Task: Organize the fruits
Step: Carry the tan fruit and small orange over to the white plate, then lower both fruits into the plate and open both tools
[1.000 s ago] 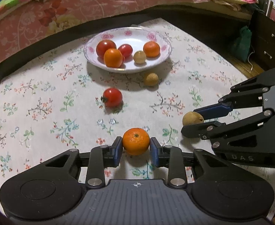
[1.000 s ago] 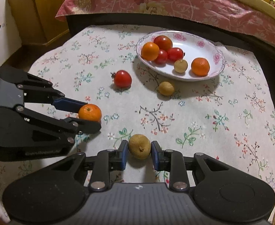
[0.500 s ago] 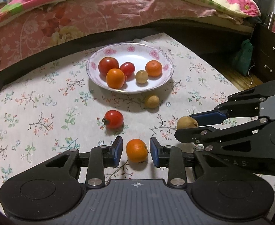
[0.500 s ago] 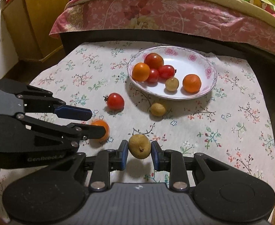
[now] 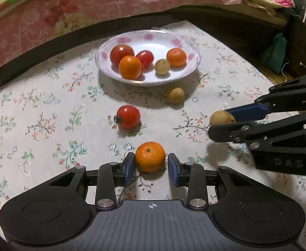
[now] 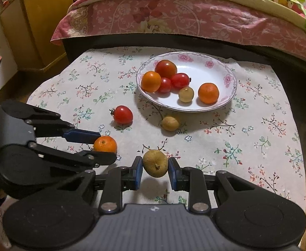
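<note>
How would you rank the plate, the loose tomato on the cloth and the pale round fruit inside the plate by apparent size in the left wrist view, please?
1. Plate, clearly largest.
2. Loose tomato.
3. Pale round fruit, though it lies farther from the camera, so its true size is less certain.

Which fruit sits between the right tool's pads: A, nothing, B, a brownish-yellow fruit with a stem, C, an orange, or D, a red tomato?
B: the right tool has a brownish-yellow fruit clamped between its pads, lifted above its shadow on the cloth.
</note>
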### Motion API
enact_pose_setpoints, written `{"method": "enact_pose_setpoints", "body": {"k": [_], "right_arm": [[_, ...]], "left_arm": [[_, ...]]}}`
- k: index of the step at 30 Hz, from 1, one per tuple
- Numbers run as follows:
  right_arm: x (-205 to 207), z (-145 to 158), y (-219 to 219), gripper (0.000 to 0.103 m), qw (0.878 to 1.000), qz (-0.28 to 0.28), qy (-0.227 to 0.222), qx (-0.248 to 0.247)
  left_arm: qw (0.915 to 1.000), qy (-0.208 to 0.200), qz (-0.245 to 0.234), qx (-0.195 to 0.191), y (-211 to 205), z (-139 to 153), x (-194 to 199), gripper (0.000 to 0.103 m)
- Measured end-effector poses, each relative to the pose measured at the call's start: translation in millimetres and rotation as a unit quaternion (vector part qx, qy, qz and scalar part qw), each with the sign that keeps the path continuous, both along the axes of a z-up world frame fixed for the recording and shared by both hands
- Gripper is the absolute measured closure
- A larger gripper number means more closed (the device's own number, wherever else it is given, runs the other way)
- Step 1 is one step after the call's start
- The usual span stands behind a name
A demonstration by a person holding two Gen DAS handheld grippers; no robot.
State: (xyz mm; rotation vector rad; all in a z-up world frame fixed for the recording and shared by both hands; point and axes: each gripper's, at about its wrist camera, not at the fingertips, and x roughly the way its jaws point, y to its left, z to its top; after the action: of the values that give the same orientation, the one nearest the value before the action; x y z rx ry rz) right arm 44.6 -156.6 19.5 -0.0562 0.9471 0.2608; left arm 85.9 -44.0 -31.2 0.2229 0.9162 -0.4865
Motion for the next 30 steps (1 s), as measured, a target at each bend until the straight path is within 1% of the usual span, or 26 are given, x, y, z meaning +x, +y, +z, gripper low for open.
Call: {"method": "enact_pose_setpoints", "body": {"k": [2,10,13,18,24,30], "right_arm": [[0.4,-0.8,-0.7,0.076,1.000,-0.001,0.002,0.000],[1.3,-0.5,-2.5,0.076,1.000,-0.004,0.001,0.001],[2.3,1.5,-3.5,0.076,1.000,-0.005,-0.003,0.002],[7.9,8.3,-7.5,0.076,1.000,-0.009,-0.013,0.008],[27.7,18.8,-14.9,0.076,0.999,-0.021,-0.030,0.020],[56.9,25.7,-23.4,0.076,0.998,-0.034,-0.049,0.028]], "left_arm": [[1.0000,-0.003,0.002,-0.001,0.6,0.4,0.5,0.063],[0.9999,-0.003,0.006,-0.011,-0.2,4.3,3.6,0.064],[0.9997,-0.003,0.008,-0.023,0.3,10.5,4.3,0.064],[0.9990,-0.019,0.012,-0.039,-0.7,27.3,8.9,0.064],[0.9975,-0.039,0.022,-0.054,-4.6,43.4,28.7,0.064],[0.9963,-0.063,0.019,-0.056,-17.4,54.6,58.8,0.064]]}}
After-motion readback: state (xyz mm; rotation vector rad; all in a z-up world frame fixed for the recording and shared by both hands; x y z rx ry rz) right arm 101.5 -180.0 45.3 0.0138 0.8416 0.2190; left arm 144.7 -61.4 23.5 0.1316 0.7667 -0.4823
